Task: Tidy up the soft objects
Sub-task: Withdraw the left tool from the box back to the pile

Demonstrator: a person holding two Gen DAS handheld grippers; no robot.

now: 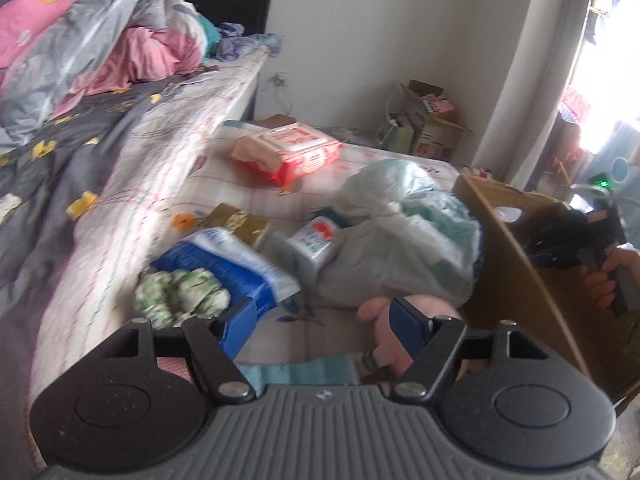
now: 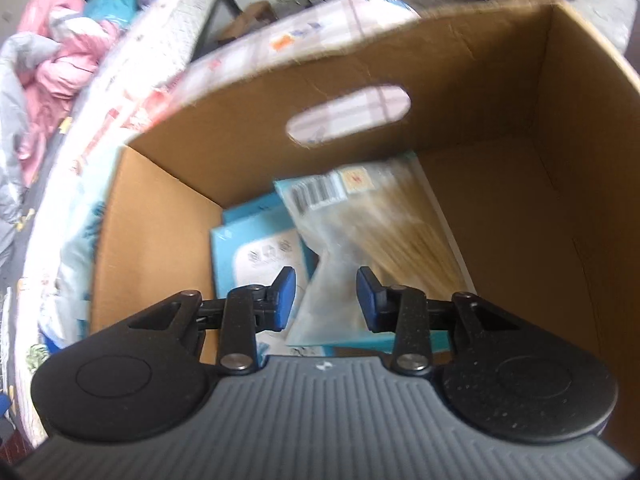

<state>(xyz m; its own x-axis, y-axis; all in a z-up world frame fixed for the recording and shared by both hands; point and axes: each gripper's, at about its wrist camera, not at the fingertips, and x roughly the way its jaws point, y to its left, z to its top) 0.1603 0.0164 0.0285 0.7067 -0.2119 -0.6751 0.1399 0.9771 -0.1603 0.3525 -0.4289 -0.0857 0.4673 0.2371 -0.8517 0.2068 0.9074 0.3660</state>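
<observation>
In the left wrist view, the left hand-held gripper (image 1: 320, 316) is hanging released, blue pads wide apart and gripping nothing, over a checked mattress (image 1: 240, 184) where crinkly plastic packs are lying: a blue pack (image 1: 236, 264), a red wipes pack (image 1: 290, 150) and a puffy pale bag (image 1: 404, 236). In the right wrist view, the right hand-held gripper (image 2: 326, 300) is hovering released inside a corrugated cardboard box (image 2: 520, 200), its pads flanking, not pressing, a glossy clear packet (image 2: 360, 232) lying on flat teal packs (image 2: 248, 248).

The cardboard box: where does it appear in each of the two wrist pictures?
Left wrist: cardboard box at the right edge, only its near wall showing.
Right wrist: it fills the centre, seen from above.
Shared landmark: the oval handle hole.
</observation>
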